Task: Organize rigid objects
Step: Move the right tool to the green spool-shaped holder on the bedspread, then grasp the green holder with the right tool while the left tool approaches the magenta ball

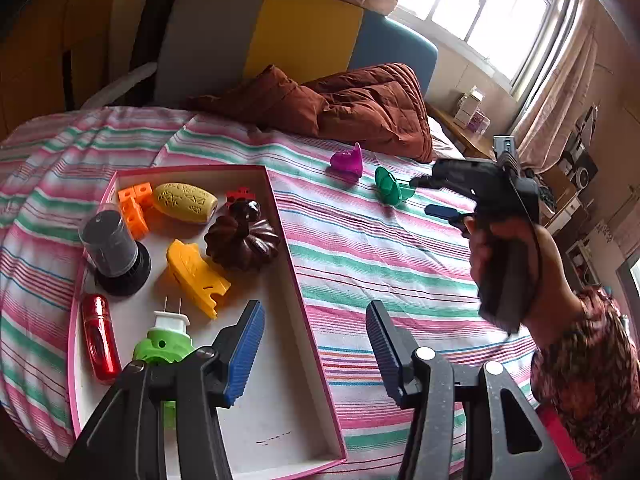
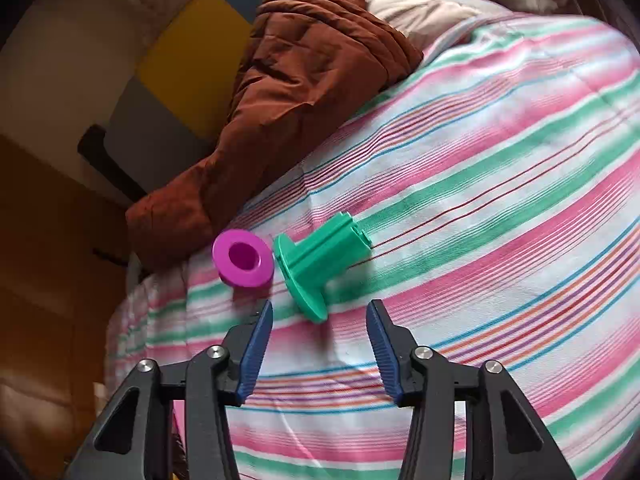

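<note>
Nearest us, our left hand-held gripper [image 1: 316,344] hangs spread and empty over the pink box's [image 1: 308,332] rim. Our right hand-held gripper [image 2: 320,334], spread and empty, points at the green spool [image 2: 320,260] on the striped bed [image 2: 500,200], the purple spool [image 2: 243,258] just beside it.

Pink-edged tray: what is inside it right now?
The pink-edged tray holds orange blocks, yellow ovoid, brown pumpkin, yellow clip, black jar, red tube, green plug, partly hidden by the left gripper.
</note>
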`<state>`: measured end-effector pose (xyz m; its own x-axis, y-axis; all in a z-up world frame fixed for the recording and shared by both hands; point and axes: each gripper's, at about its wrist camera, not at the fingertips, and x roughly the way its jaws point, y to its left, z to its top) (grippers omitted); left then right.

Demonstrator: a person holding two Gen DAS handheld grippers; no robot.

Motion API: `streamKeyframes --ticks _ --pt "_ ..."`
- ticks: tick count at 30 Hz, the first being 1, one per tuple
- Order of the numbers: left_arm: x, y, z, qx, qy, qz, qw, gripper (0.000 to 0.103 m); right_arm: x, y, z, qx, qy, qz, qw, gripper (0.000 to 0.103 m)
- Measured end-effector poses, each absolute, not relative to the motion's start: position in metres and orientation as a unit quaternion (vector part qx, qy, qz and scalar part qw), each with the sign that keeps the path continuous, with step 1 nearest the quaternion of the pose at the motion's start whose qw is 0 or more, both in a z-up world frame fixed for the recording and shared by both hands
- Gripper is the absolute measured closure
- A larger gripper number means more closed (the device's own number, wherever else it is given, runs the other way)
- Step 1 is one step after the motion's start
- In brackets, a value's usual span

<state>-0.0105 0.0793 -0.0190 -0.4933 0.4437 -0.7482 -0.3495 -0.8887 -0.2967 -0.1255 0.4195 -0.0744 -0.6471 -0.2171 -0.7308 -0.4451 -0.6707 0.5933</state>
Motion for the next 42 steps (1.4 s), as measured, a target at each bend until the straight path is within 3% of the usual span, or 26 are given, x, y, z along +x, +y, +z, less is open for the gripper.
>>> streamKeyframes --ticks 5,8,10,11,14,22,34,37,39,42 --pt "-0.011 0.073 -0.018 -0.45 -0.051 0.862 0.226 0.05 -0.157 0.44 -0.1 -0.41 0.512 0.75 0.088 0.044" --pt "-0.014 0.068 -0.019 -0.452 -0.055 0.862 0.221 0.05 -0.168 0.444 -0.111 -0.412 0.535 0.732 0.091 0.045" --pt "-0.016 0.065 -0.02 -0.455 -0.056 0.862 0.217 0.05 -0.173 0.444 -0.109 -0.406 0.529 0.741 0.085 0.054" --pt "-0.017 0.065 -0.021 -0.457 -0.058 0.861 0.216 0.05 -0.176 0.444 -0.108 -0.41 0.52 0.746 0.08 0.066" --pt "-0.019 0.066 -0.023 -0.46 -0.06 0.859 0.217 0.05 -0.175 0.442 -0.104 -0.414 0.497 0.76 0.067 0.07" --pt "-0.021 0.079 -0.022 -0.459 -0.053 0.856 0.233 0.05 -0.143 0.441 -0.068 -0.398 0.348 0.845 0.082 0.089" --pt "-0.015 0.099 -0.017 -0.456 -0.031 0.857 0.239 0.05 -0.123 0.432 -0.072 -0.401 0.317 0.859 0.036 0.082" --pt "-0.015 0.099 -0.015 -0.456 -0.032 0.857 0.239 0.05 -0.126 0.401 -0.07 -0.421 0.204 0.883 0.045 0.082" --pt "-0.016 0.099 -0.014 -0.455 -0.032 0.858 0.238 0.05 -0.119 0.38 -0.07 -0.413 0.13 0.901 0.042 0.09" --pt "-0.017 0.1 -0.014 -0.455 -0.032 0.858 0.238 0.05 -0.108 0.354 -0.075 -0.409 0.038 0.911 0.037 0.091"
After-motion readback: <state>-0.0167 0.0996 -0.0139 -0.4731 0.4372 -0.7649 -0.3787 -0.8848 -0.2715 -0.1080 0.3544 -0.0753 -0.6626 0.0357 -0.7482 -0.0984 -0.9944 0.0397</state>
